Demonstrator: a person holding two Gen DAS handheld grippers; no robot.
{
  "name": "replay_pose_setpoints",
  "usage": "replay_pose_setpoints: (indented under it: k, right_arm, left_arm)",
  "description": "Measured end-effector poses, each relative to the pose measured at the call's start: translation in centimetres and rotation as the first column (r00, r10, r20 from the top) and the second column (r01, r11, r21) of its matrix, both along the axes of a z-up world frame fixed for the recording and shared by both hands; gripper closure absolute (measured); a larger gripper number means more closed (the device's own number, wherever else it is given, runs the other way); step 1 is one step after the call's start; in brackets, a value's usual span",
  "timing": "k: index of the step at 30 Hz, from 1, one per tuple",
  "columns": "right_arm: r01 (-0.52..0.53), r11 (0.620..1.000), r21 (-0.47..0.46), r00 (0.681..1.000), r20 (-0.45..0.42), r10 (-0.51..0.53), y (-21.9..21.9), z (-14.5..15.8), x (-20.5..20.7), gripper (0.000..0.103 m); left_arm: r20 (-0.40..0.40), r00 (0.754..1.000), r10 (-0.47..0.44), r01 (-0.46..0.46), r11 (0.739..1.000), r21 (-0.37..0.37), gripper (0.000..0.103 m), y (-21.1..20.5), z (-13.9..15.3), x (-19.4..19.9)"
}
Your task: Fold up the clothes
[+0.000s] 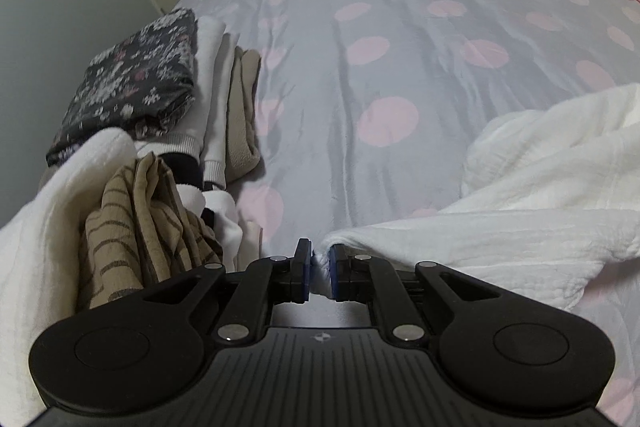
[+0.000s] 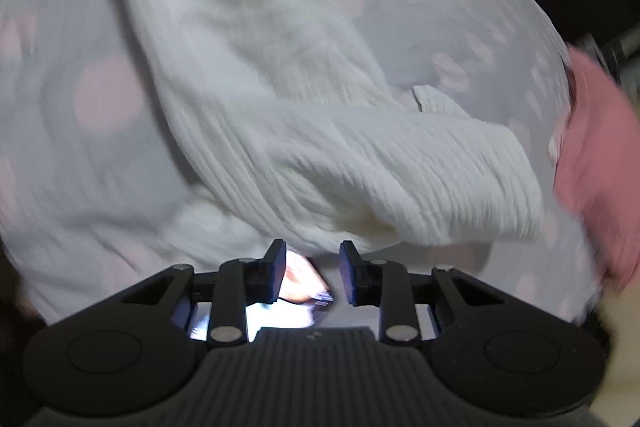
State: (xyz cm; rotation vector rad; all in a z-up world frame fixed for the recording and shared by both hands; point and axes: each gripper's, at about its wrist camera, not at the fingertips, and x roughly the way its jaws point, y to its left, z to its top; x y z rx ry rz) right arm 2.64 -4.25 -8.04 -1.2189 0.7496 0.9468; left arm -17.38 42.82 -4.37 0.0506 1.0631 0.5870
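left wrist view: left gripper (image 1: 319,275) nearly closed, pinching a corner of the white crinkled garment (image 1: 520,195) that lies rumpled on the spotted bedcover (image 1: 400,27); soft, light, limp cloth, likely best taken at corners or hems. right wrist view (blurred): right gripper (image 2: 313,273) open and holding nothing, just short of the garment's near fold.

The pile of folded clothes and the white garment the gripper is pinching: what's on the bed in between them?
Nothing. In the left wrist view, only bare spotted bedcover lies between the folded pile and the white garment.
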Motion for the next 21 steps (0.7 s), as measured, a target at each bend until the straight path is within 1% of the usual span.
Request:
replay_pose_setpoints:
  k: [2, 4, 7, 9, 10, 11, 12, 14, 16, 18, 19, 21]
  right_arm:
    - [-0.059, 0.998, -0.033, 0.998, 0.026, 0.060, 0.0, -0.6, 0.6, 0.072]
    - [-0.117, 0.991, -0.065, 0.992, 0.048, 0.120, 0.1, -1.3, 1.3, 0.069]
    - [-0.120, 0.990, -0.081, 0.991, 0.045, 0.124, 0.2, -1.8, 1.9, 0.068]
    - [-0.119, 0.989, -0.090, 0.992, 0.042, 0.123, 0.4, -2.2, 2.2, 0.070]
    - [-0.118, 0.988, -0.095, 0.992, 0.040, 0.122, 0.4, -2.4, 2.4, 0.073]
    - [-0.118, 0.988, -0.099, 0.992, 0.039, 0.122, 0.5, -2.6, 2.6, 0.092]
    - [-0.117, 0.988, -0.104, 0.992, 0.037, 0.121, 0.5, -2.8, 2.7, 0.099]
    - [-0.116, 0.987, -0.113, 0.992, 0.034, 0.121, 0.6, -3.1, 3.1, 0.100]
    - [-0.036, 0.998, -0.057, 0.997, 0.064, 0.040, 0.4, -1.2, 3.8, 0.100]
    - [0.048, 0.999, 0.004, 0.993, 0.112, -0.048, 0.1, 1.1, 4.5, 0.100]
    - [0.088, 0.995, 0.036, 0.987, 0.134, -0.092, -0.1, 2.3, 4.8, 0.101]
    - [0.171, 0.979, 0.110, 0.965, 0.182, -0.189, -0.3, 4.8, 5.6, 0.101]
  left_arm:
    - [0.004, 1.000, 0.007, -0.007, 1.000, -0.001, 0.095, 0.0, 0.1, 0.0]
    - [0.006, 1.000, 0.012, -0.012, 1.000, -0.002, 0.095, 0.1, 0.1, 0.1]
    - [0.002, 1.000, 0.015, -0.015, 1.000, 0.004, 0.095, 0.1, -0.1, 0.5]
    - [0.009, 1.000, 0.022, -0.022, 1.000, 0.001, 0.095, 0.2, 0.0, 0.6]
    - [0.015, 1.000, 0.027, -0.027, 1.000, -0.005, 0.095, 0.4, 0.1, 0.6]
    - [0.026, 0.999, 0.035, -0.035, 0.999, -0.010, 0.095, 0.5, 0.2, 0.7]
    - [0.041, 0.998, 0.044, -0.043, 0.999, -0.017, 0.095, 0.6, 0.4, 0.6]
    - [0.069, 0.996, 0.054, -0.053, 0.998, -0.021, 0.095, 0.9, 0.9, 0.6]
    - [0.103, 0.993, 0.063, -0.062, 0.998, -0.015, 0.095, 1.0, 1.4, 0.5]
    - [0.142, 0.987, 0.076, -0.076, 0.997, -0.010, 0.095, 1.1, 2.0, 0.4]
    - [0.165, 0.983, 0.085, -0.085, 0.996, -0.007, 0.095, 1.1, 2.4, 0.4]
    - [0.214, 0.972, 0.097, -0.100, 0.995, 0.002, 0.095, 1.1, 3.3, 0.2]
